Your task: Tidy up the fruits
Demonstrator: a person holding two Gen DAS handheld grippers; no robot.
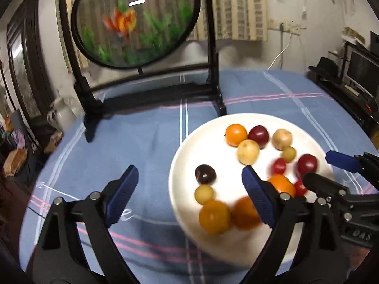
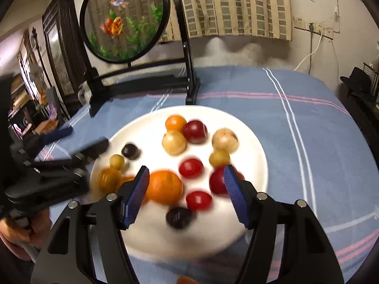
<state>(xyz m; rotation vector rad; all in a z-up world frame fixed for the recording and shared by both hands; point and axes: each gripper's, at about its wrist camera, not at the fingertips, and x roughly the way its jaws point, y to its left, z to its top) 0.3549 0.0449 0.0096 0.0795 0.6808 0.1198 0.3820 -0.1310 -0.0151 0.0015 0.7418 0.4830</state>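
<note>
Right wrist view: my right gripper (image 2: 187,196) hangs released over the white plate (image 2: 255,149), the big orange fruit (image 2: 164,187) just ahead between its pads, closer to the left one.

My left gripper (image 1: 189,196) is spread wide and grasps nothing; it straddles the plate's left rim, so I judge my right hand nearer. The fruits are round, no long axis. The plate sits on a blue striped cloth (image 2: 308,108), with a goldfish screen (image 2: 125,19) behind.

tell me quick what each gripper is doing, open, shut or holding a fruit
Left gripper: open, nothing between its fingers, over the white plate edge.
Right gripper: open, holding nothing, above the orange fruit.
</note>
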